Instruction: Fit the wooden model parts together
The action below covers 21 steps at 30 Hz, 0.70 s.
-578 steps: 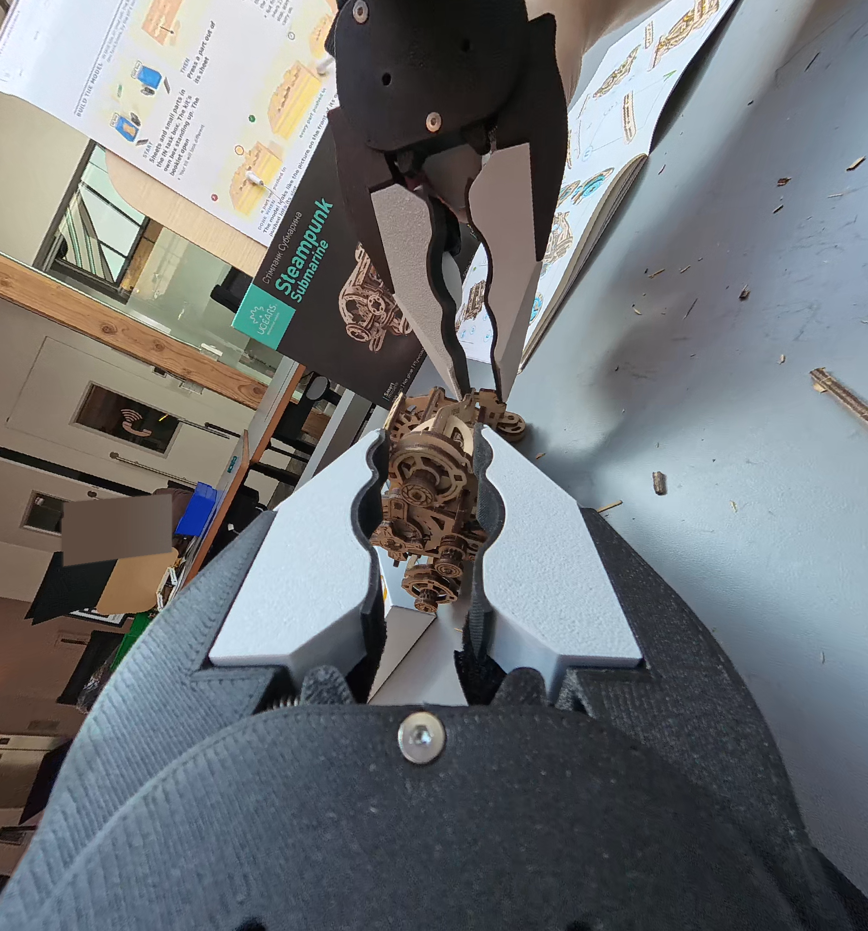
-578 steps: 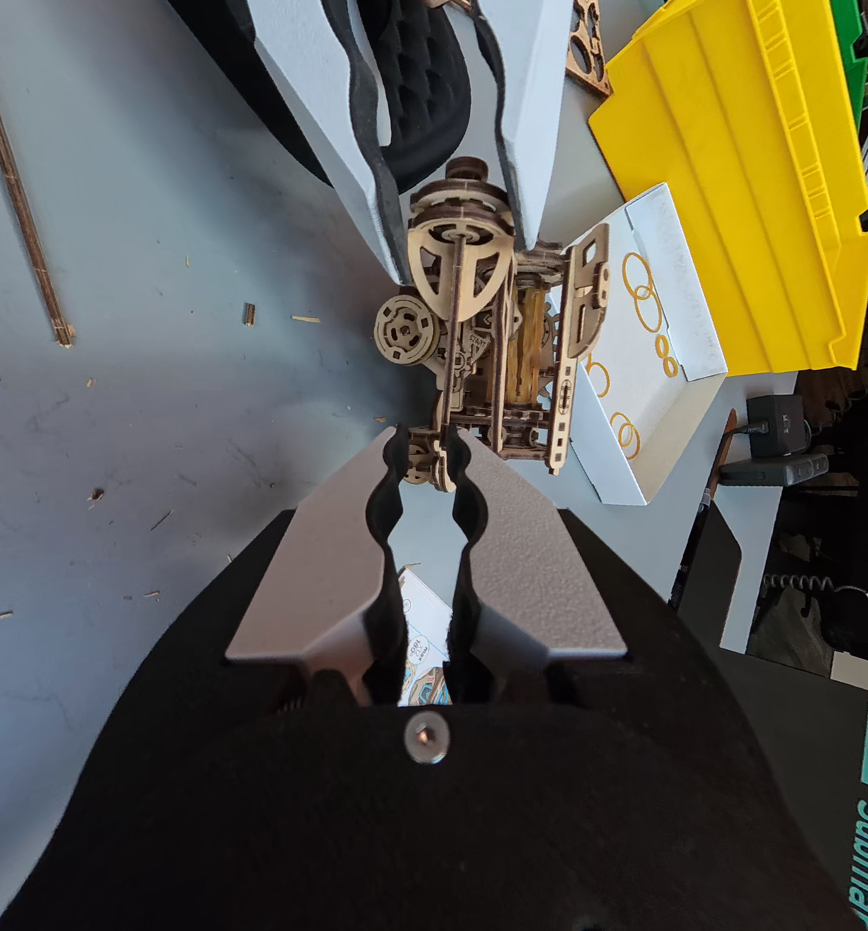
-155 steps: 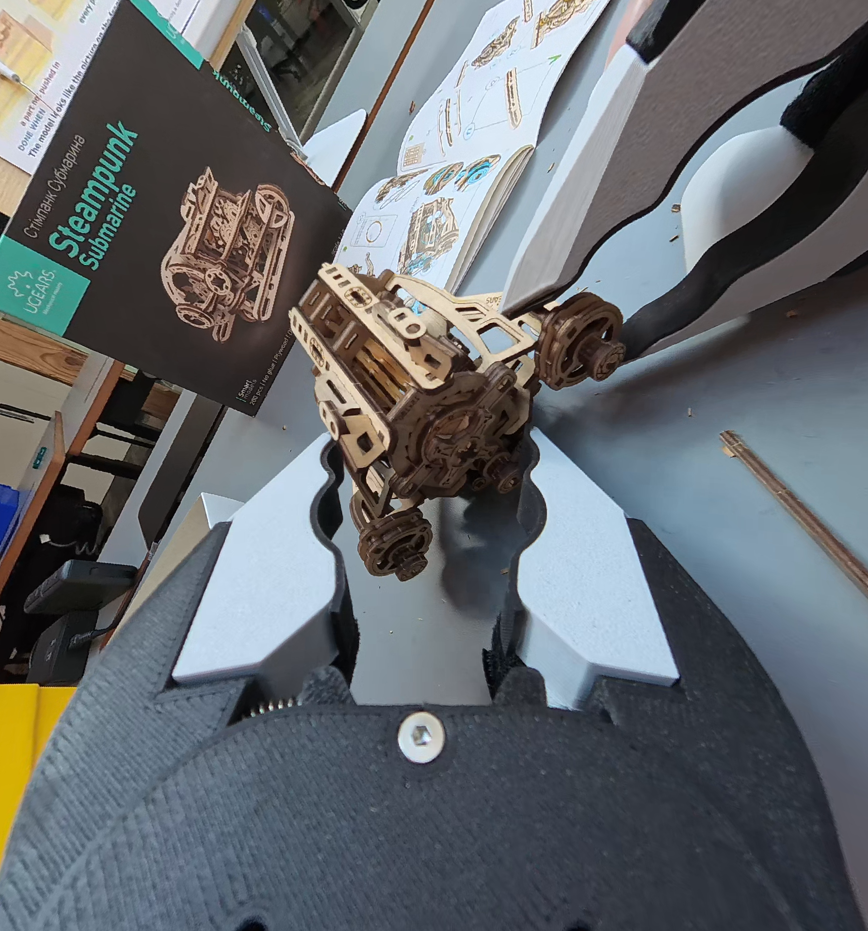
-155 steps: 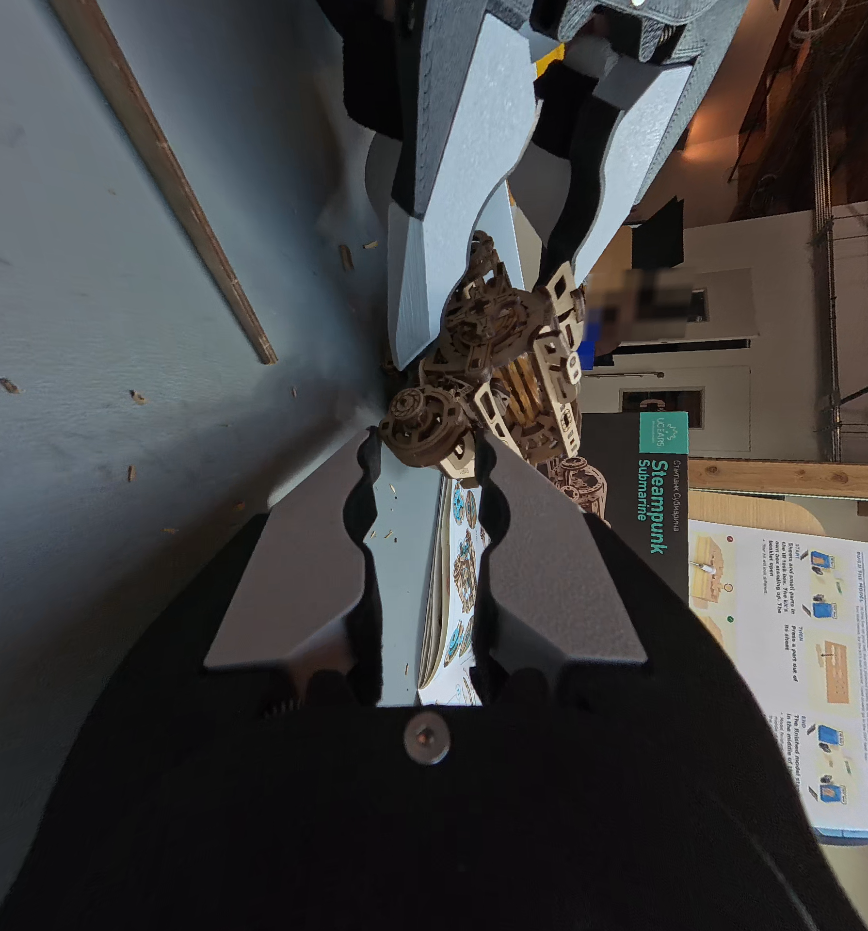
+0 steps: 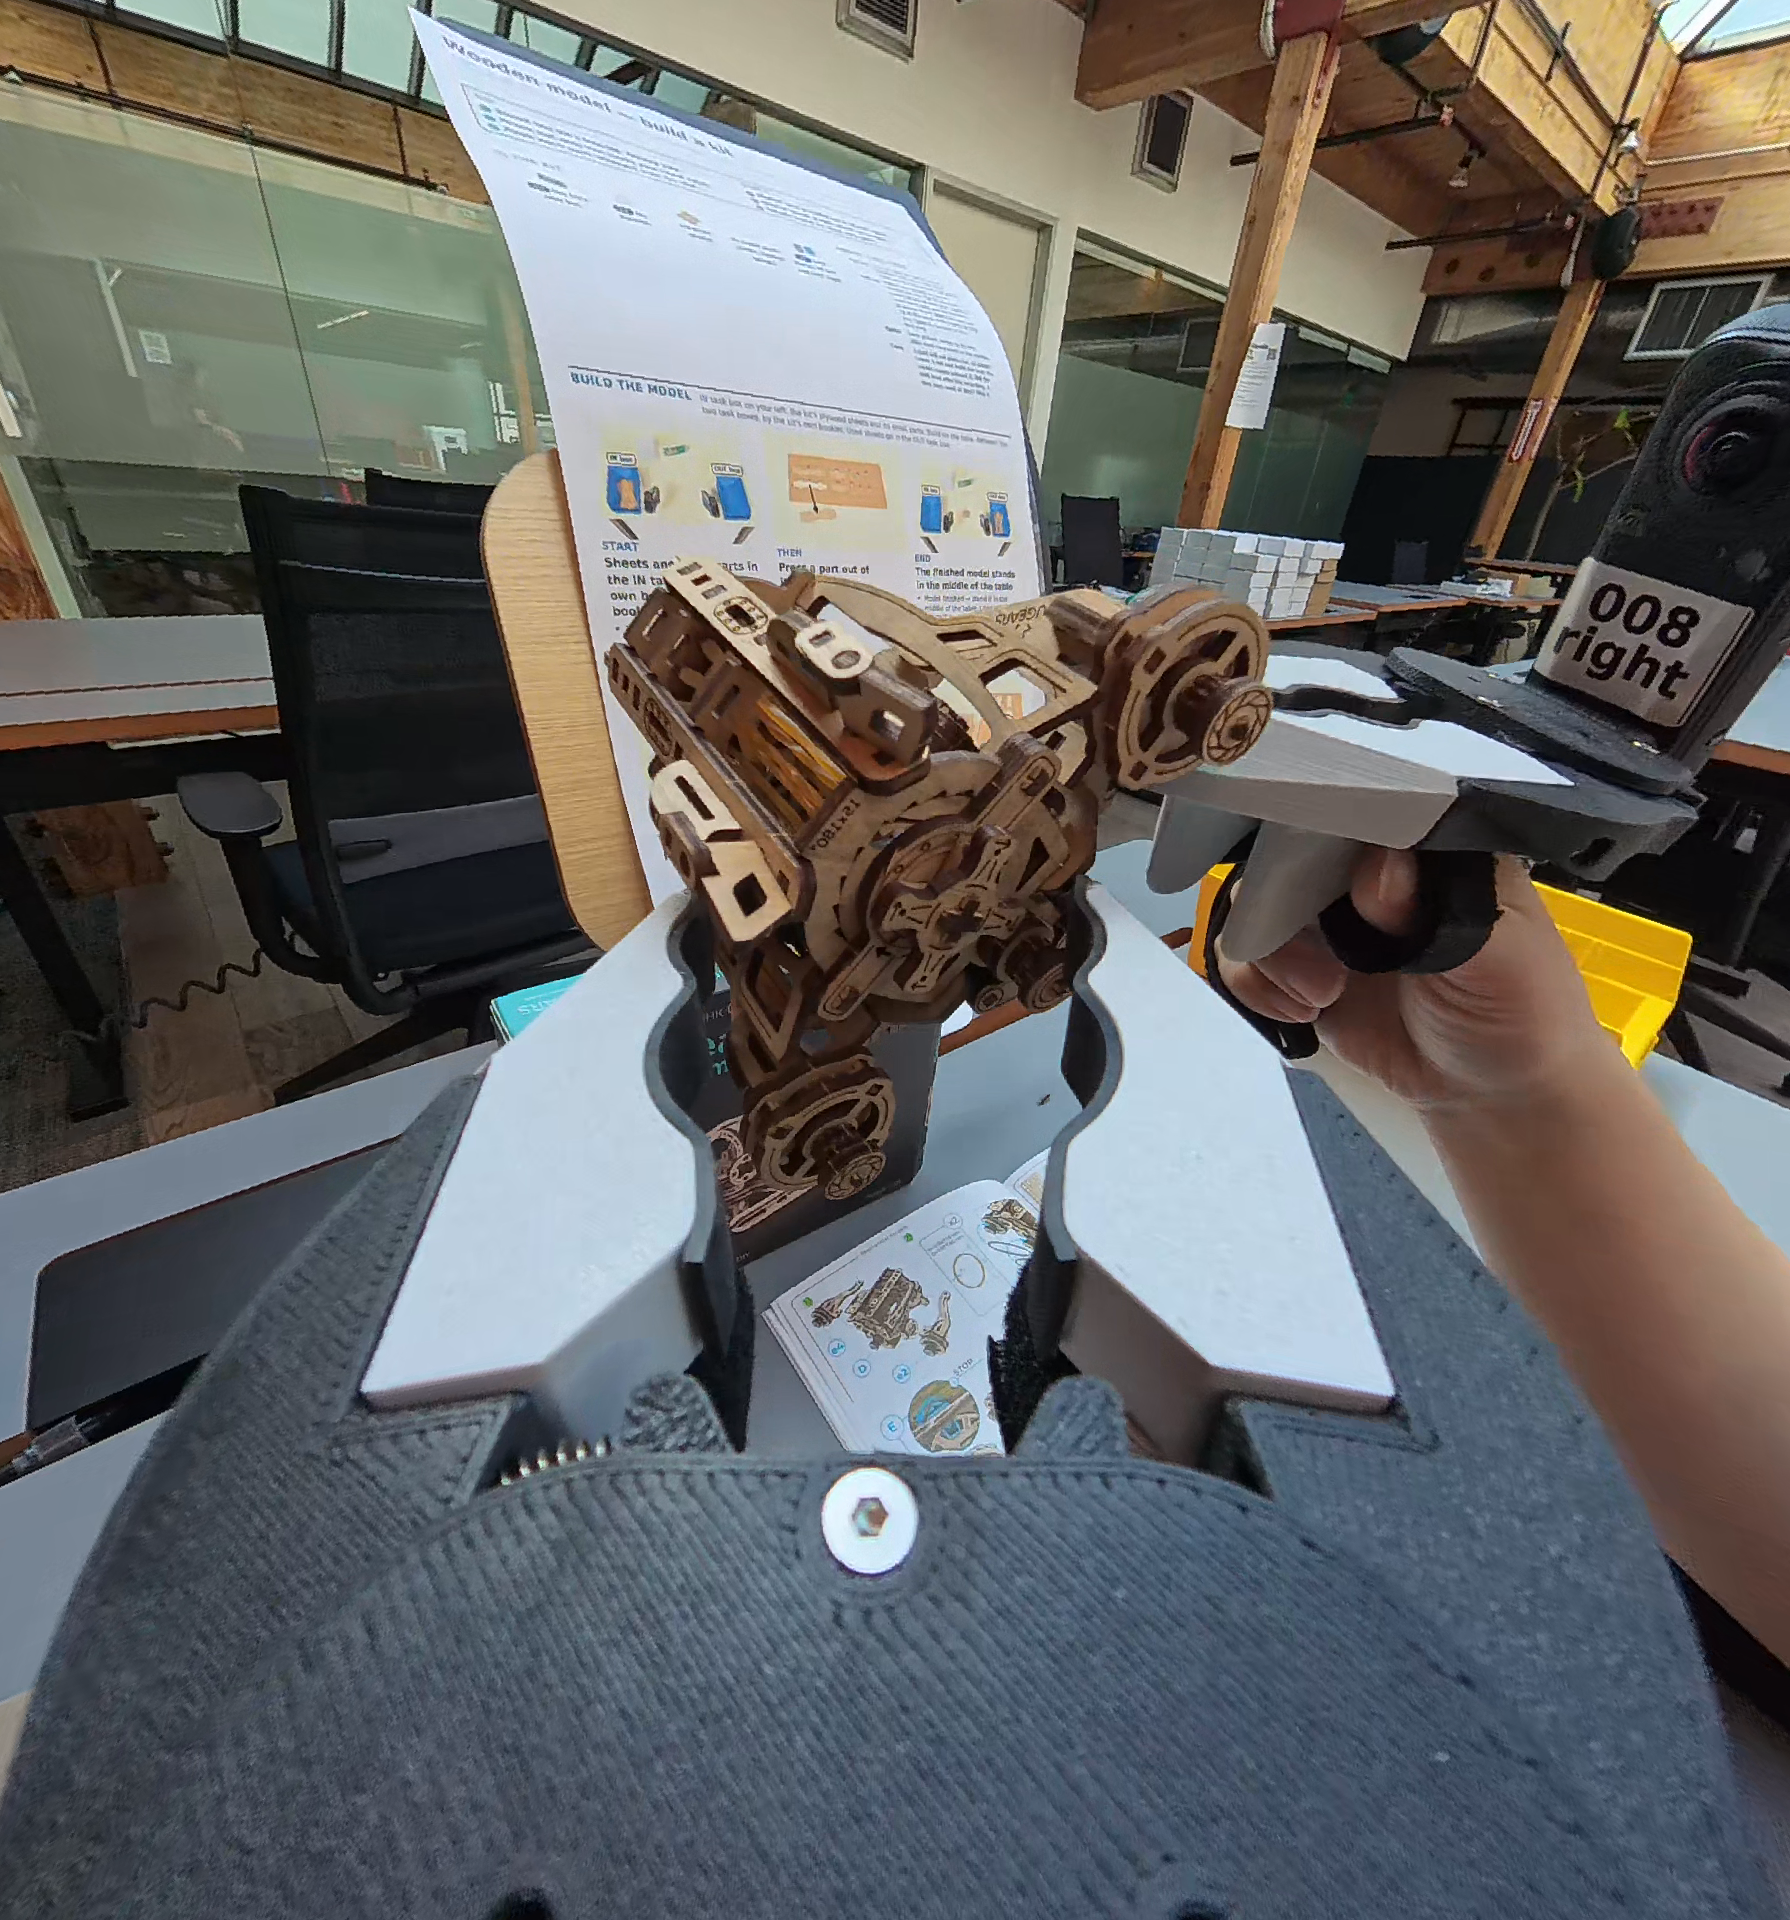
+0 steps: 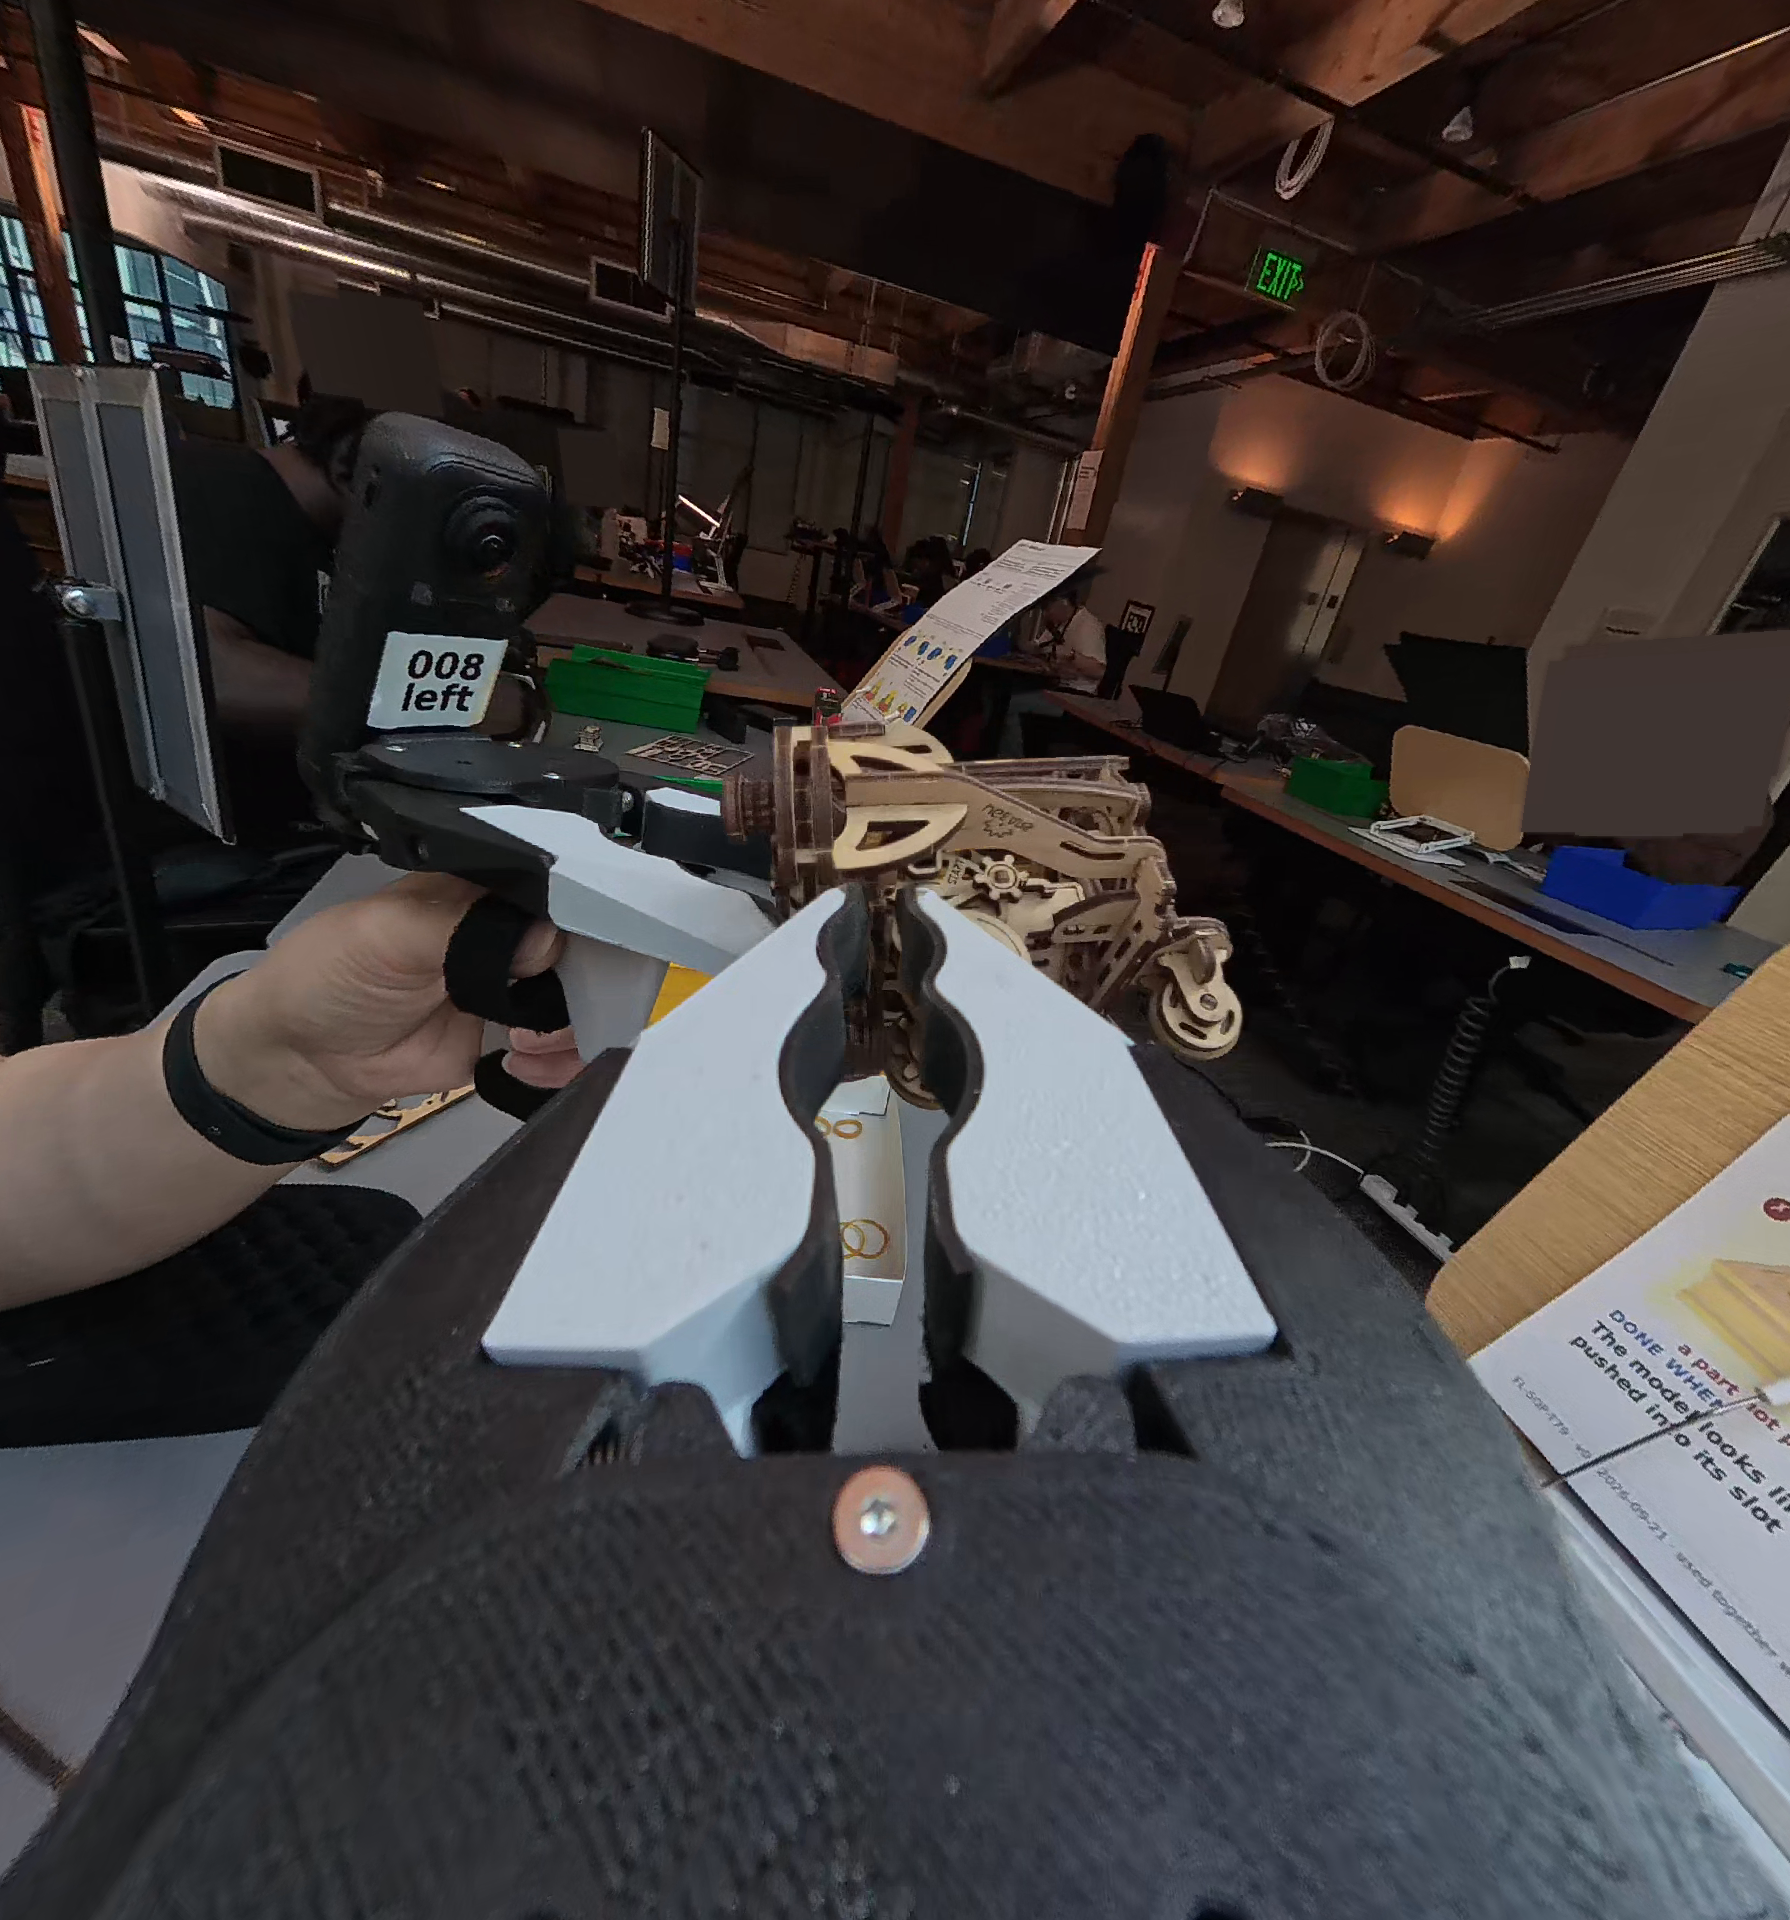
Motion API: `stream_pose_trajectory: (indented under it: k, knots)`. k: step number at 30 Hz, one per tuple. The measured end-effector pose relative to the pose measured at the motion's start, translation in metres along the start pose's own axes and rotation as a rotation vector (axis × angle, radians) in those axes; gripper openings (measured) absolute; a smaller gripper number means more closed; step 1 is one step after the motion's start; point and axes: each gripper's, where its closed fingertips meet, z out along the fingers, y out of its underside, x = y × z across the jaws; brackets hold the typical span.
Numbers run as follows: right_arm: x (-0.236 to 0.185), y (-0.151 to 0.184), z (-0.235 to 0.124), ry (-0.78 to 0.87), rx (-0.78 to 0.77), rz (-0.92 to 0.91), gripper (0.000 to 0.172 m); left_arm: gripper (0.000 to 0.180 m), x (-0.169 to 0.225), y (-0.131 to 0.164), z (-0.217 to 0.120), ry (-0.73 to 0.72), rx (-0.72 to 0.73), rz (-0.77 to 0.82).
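Note:
The brown wooden model is held in the air above the table. My left gripper is shut on its round geared end, one pad against each side. In the right wrist view the model stretches to the right, with a small wheel at its far end. My right gripper is nearly closed and pinches a thin wooden plate under the model's big disc wheel. The right gripper's fingers come in from the right, and the left gripper's finger comes in from the left.
An instruction sheet leans on a wooden stand behind the model. The dark kit box and an open booklet lie below. A yellow bin stands to the right, and a white tray with rubber bands sits underneath.
Both grippers have lifted the model off the table and turned level. The right gripper has left the wheel hub and closed narrower on a thin plate. The left grip has held throughout.

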Motion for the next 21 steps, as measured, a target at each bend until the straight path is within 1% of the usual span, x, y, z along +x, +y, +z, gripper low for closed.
stream_pose_trajectory:
  k: [7, 10, 21]
  knots:
    - [0.0002, 0.0066, 0.0001, -0.008, -0.038, -0.001, 0.005, 0.066, 0.0014, 0.0011, 0.0015, -0.006, 0.002, 0.002]
    - [-0.0007, 0.0047, 0.0004, -0.013, -0.019, 0.019, 0.002, 0.066, 0.0011, 0.0003, 0.0015, -0.012, 0.010, 0.009]
    - [-0.0005, 0.0036, 0.0007, -0.073, 0.030, 0.203, 0.002, 0.066, 0.0009, -0.0046, 0.0008, -0.050, 0.053, 0.079]
